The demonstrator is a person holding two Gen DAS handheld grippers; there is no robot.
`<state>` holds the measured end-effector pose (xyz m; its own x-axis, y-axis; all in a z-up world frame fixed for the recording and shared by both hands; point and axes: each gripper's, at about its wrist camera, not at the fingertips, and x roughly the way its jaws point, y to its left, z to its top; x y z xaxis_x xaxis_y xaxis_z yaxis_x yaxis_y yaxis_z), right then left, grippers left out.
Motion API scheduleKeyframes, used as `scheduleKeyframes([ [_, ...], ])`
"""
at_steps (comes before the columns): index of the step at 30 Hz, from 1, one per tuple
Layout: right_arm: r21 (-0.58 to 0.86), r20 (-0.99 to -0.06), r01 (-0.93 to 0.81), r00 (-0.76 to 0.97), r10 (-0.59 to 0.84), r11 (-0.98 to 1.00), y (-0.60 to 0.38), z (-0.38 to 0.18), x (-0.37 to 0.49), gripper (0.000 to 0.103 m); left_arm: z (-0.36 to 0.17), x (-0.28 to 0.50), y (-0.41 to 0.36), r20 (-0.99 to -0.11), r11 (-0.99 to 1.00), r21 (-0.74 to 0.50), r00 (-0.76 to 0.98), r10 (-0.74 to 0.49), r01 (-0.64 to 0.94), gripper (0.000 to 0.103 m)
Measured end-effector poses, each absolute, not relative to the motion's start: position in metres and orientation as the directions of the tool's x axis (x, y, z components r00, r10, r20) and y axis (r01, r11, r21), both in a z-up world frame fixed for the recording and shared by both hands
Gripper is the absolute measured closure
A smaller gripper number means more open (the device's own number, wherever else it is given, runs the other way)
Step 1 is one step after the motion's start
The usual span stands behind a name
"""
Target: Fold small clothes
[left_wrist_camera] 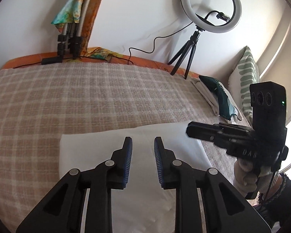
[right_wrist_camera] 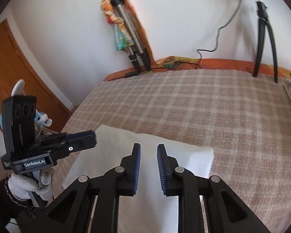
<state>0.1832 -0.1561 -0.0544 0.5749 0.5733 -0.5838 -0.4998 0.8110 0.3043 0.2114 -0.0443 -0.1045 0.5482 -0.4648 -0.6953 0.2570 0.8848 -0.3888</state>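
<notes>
A white folded cloth (left_wrist_camera: pixel 106 145) lies flat on the checked bedspread (left_wrist_camera: pixel 87 97) near the front edge; it also shows in the right wrist view (right_wrist_camera: pixel 194 159). My left gripper (left_wrist_camera: pixel 143 143) is open and empty, hovering over the cloth's middle. My right gripper (right_wrist_camera: pixel 149 149) is open and empty, also above the cloth. In the left wrist view the right gripper (left_wrist_camera: pixel 190 130) shows from the side at the cloth's right end. In the right wrist view the left gripper (right_wrist_camera: pixel 93 138) shows at the cloth's left end.
A ring light on a black tripod (left_wrist_camera: pixel 186 58) stands at the far right of the bed. A folded silver tripod (left_wrist_camera: pixel 69 38) leans on the wall. A pile of folded clothes (left_wrist_camera: pixel 219 99) and a striped pillow (left_wrist_camera: pixel 246 73) lie at the right.
</notes>
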Motion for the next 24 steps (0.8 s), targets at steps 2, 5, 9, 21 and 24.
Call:
scheduleKeyframes([
  [2, 0.247, -0.621, -0.517, 0.565, 0.543, 0.82, -0.135, -0.062, 0.189, 0.085, -0.117, 0.22, -0.052, -0.714, 0.888, -0.382, 0.528, -0.46, 0.257, 0.082],
  [5, 0.189, -0.677, -0.502, 0.556, 0.483, 0.844, -0.118, -0.08, 0.2, 0.087, -0.142, 0.227, -0.061, -0.767, 0.905, -0.343, 0.482, -0.424, 0.251, 0.082],
  [9, 0.197, -0.69, -0.502, 0.539, 0.483, 0.842, -0.121, -0.093, 0.205, 0.089, -0.151, 0.222, -0.059, -0.766, 0.904, -0.338, 0.483, -0.425, 0.261, 0.082],
  [21, 0.457, -0.619, -0.212, 0.621, 0.48, 0.864, -0.253, -0.087, 0.221, 0.079, -0.125, 0.213, 0.005, -0.743, 0.922, -0.374, 0.563, -0.362, 0.099, 0.076],
  [24, 0.538, -0.572, -0.226, 0.609, 0.549, 0.812, -0.268, -0.084, 0.221, 0.074, -0.123, 0.212, 0.025, -0.732, 0.905, -0.423, 0.574, -0.367, 0.039, 0.06],
])
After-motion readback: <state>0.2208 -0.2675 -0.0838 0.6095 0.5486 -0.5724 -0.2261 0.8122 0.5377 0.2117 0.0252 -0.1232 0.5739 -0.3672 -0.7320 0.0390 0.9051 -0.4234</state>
